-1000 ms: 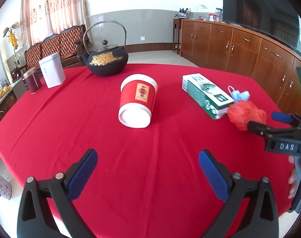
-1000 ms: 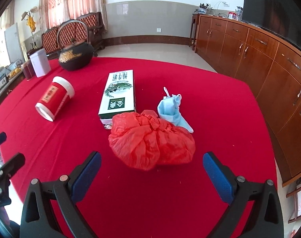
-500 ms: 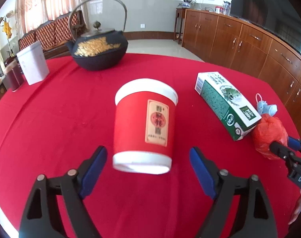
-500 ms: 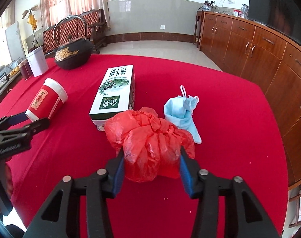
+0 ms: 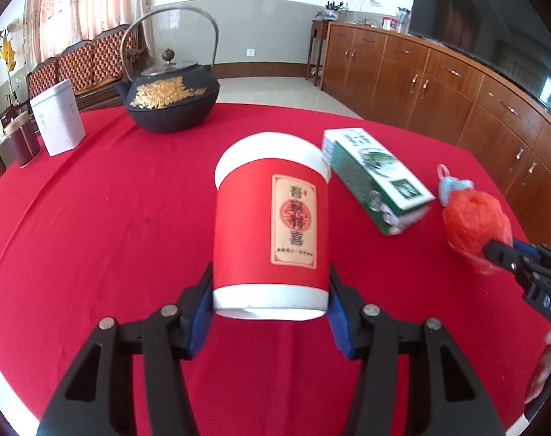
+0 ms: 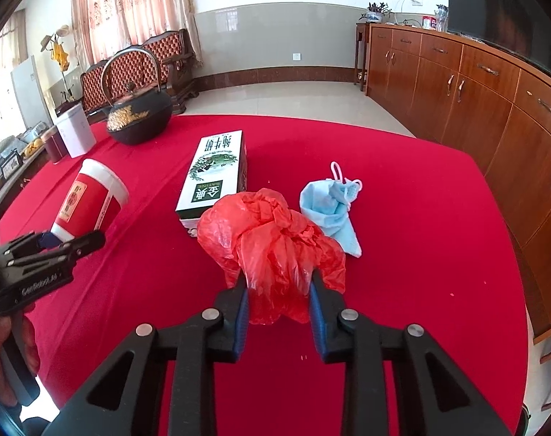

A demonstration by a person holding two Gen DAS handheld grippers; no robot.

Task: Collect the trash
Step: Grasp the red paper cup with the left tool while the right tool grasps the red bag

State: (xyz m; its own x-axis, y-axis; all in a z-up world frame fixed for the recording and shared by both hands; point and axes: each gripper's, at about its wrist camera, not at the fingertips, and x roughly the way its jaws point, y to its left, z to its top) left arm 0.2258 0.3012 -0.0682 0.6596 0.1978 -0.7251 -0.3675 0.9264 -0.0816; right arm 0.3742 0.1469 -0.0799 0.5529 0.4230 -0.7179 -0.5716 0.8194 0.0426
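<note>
My left gripper [image 5: 270,303] is shut on a red paper cup [image 5: 272,229] with white rims, gripping it near its base; the cup lies on its side on the red tablecloth [image 5: 104,225]. The cup also shows in the right wrist view [image 6: 88,203]. My right gripper [image 6: 277,292] is shut on a crumpled red plastic bag [image 6: 272,232], which also shows in the left wrist view [image 5: 473,221]. A green and white carton [image 6: 215,174] lies just behind the bag. A crumpled blue face mask [image 6: 332,207] lies to its right.
A black cast-iron teapot [image 5: 170,98] stands at the far side of the table, with a white box [image 5: 57,123] and a dark red jar [image 5: 21,143] to its left. Wooden cabinets [image 6: 475,87] run along the right wall. The table edge [image 6: 522,290] is near on the right.
My left gripper moved forward to the red cup and closed on it. My right gripper moved in and closed on the red plastic bag.
</note>
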